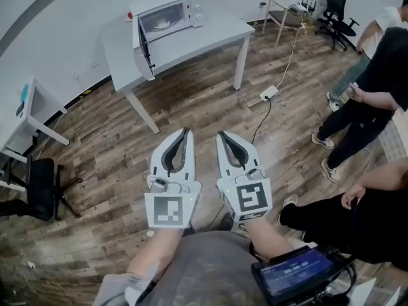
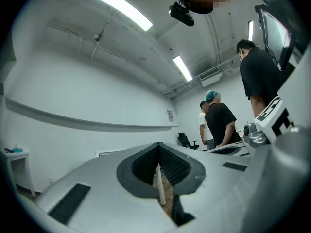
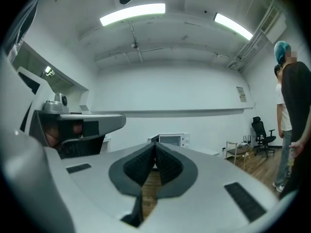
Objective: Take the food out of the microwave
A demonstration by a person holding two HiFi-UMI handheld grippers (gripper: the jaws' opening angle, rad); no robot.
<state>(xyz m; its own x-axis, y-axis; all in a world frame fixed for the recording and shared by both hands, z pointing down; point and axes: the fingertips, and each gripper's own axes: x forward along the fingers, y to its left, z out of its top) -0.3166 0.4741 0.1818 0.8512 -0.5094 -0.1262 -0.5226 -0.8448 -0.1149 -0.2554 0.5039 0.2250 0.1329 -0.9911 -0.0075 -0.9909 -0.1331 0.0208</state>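
A white microwave [image 1: 169, 14] stands on a white table [image 1: 210, 37] across the room, its door [image 1: 143, 46] swung open to the left. Inside it lies a plate with food [image 1: 161, 24]. The right gripper view also catches the microwave [image 3: 172, 140], small and far off beyond the jaws. My left gripper [image 1: 186, 131] and right gripper [image 1: 221, 133] are held side by side over the wooden floor, well short of the table and pointing toward it. Both are shut with nothing between their fingers, as the left gripper [image 2: 159, 144] and right gripper [image 3: 155, 143] show close up.
A power strip [image 1: 269, 93] with its cable lies on the floor right of the table. People [image 1: 370, 101] stand and sit at the right. A small white desk [image 1: 32, 113] and a black chair [image 1: 41, 187] are at the left. An office chair [image 1: 335, 8] stands far right.
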